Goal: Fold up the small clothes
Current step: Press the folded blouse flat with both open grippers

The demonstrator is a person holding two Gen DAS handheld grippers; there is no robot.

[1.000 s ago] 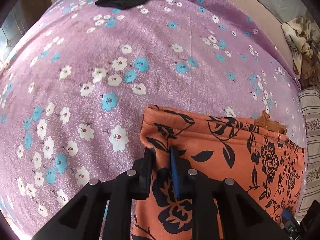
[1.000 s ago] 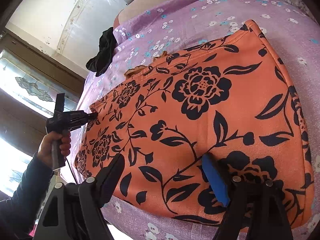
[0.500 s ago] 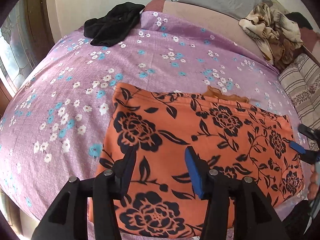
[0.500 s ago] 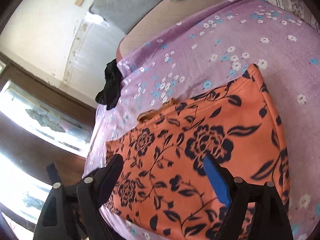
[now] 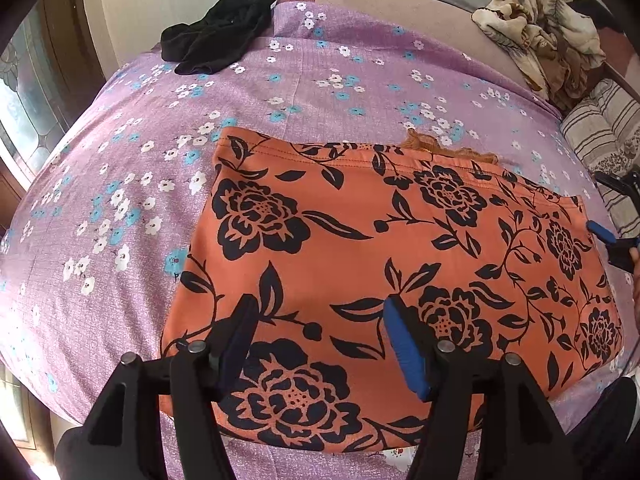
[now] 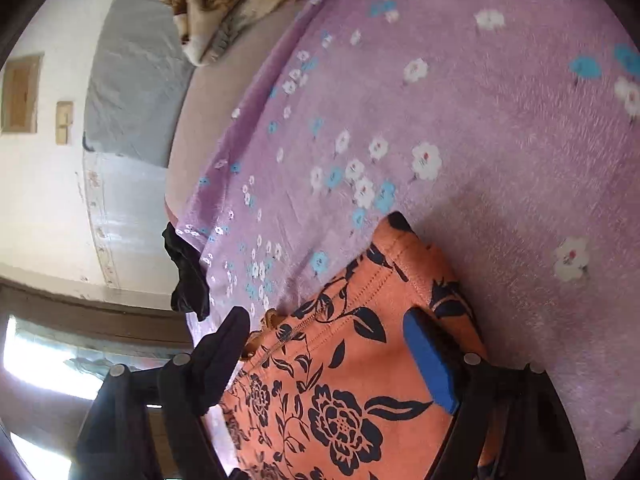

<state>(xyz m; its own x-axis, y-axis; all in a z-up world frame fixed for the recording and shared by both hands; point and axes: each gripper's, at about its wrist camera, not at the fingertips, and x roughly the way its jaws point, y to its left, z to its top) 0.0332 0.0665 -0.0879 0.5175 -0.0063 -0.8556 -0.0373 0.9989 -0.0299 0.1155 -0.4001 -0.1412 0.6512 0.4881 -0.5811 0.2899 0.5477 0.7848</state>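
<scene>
1. An orange garment point(image 5: 384, 264) printed with black roses and leaves lies flat on a purple bedsheet point(image 5: 120, 184) dotted with white and blue flowers. It sits toward the near edge of the bed.
2. Its long axis runs left to right in the left wrist view, with a stitched hem along the far edge.
3. What kind of garment it is cannot be told. A small ruffled orange piece point(image 5: 448, 150) peeks out from behind the far hem, mostly hidden.
4. In the left wrist view the near edge of the garment is partly covered by the left gripper point(image 5: 320, 340). In the right wrist view the picture's lower edge cuts the garment off, so only one end with its far corner point(image 6: 394, 224) shows.
5. The left gripper hovers over the garment's near left part, fingers spread wide and holding nothing.
6. The right gripper point(image 6: 328, 344) is over the garment's right end, fingers likewise spread apart and empty. Whether either gripper touches the cloth is hard to tell.
7. A crumpled black garment point(image 5: 218, 42) lies at the far left corner of the bed, well apart.
8. A beige patterned blanket point(image 5: 544, 36) is bunched at the far right, beside a striped cushion point(image 5: 604, 140).
</scene>
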